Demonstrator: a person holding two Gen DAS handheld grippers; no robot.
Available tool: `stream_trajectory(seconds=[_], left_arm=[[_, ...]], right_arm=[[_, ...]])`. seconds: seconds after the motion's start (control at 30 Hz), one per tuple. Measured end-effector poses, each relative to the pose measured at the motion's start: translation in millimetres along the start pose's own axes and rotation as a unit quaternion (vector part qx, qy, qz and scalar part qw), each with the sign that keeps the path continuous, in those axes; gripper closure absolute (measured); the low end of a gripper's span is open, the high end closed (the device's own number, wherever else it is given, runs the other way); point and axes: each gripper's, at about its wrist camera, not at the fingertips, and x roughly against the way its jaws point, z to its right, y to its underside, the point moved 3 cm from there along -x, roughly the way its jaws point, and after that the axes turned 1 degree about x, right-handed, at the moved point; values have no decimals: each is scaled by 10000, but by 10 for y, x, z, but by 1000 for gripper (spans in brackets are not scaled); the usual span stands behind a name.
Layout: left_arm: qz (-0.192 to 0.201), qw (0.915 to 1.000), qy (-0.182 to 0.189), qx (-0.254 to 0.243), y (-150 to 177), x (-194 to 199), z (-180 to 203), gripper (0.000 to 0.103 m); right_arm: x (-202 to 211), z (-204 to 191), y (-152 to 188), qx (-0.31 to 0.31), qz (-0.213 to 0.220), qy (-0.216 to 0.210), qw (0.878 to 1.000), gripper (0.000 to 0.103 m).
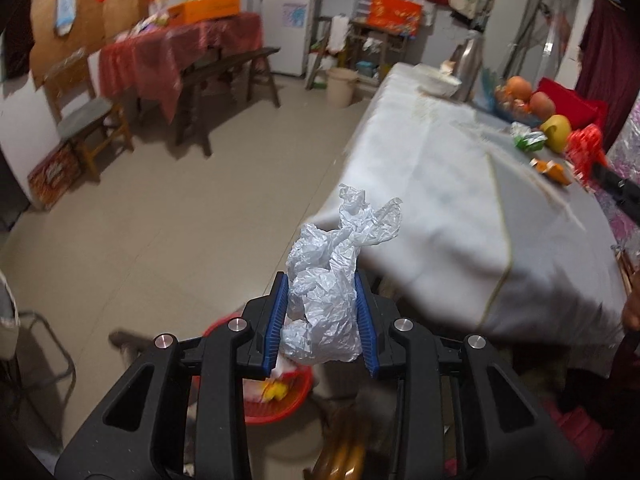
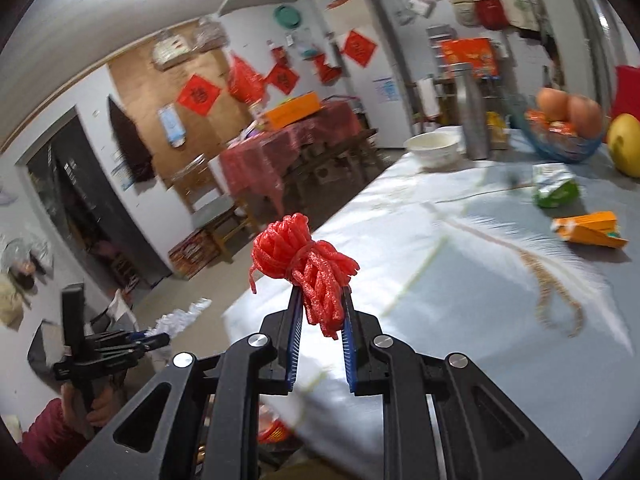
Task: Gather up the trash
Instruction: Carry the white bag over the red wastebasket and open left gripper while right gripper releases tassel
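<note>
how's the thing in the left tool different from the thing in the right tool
The left tool grips a crumpled white plastic bag; the right tool grips a red foam net. The bag is thin, wrinkled film, the net a knotted bundle of strands. The bag fills a wider gap between fingers. Both stick out past the fingertips.

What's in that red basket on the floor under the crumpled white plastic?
Inside the red basket something yellow and some pale scraps show. The left gripper, shut on the white plastic, covers most of it, so the rest is hidden.
</note>
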Motion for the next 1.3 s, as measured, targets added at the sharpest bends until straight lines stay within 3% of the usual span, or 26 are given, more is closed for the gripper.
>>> stream_trajectory(seconds=[0.2, 0.33, 0.47, 0.53, 0.6, 0.8, 0.97, 1.3], left_arm=[[-596, 9978, -79, 272, 558, -429, -518, 69], [-968, 9948, -54, 312, 771, -761, -636, 69], [-1288, 9904, 64, 504, 988, -1008, -759, 61], [-1492, 9869, 127, 602, 1084, -1117, -806, 55], [-1601, 9850, 30, 643, 1159, -1160, -842, 34], [-1294, 9900, -226, 517, 1034, -971, -910, 16], [-913, 9925, -534, 614, 839, -729, -1097, 14], [-206, 9885, -967, 1147, 477, -240, -1593, 9]], right_arm=[[-173, -653, 134, 462, -347, -184, 9982, 84], [-317, -943, 236, 719, -580, -232, 9954, 84], [-476, -1080, 321, 812, -832, -232, 9929, 84], [-559, -1132, 364, 848, -964, -216, 9915, 84], [-626, -1166, 396, 861, -1073, -230, 9902, 84], [-846, -1320, 515, 1033, -1377, -341, 9845, 82], [-1087, -1481, 692, 1160, -1770, -506, 9760, 82], [-1872, -2014, 1271, 1660, -2947, -833, 9374, 82]])
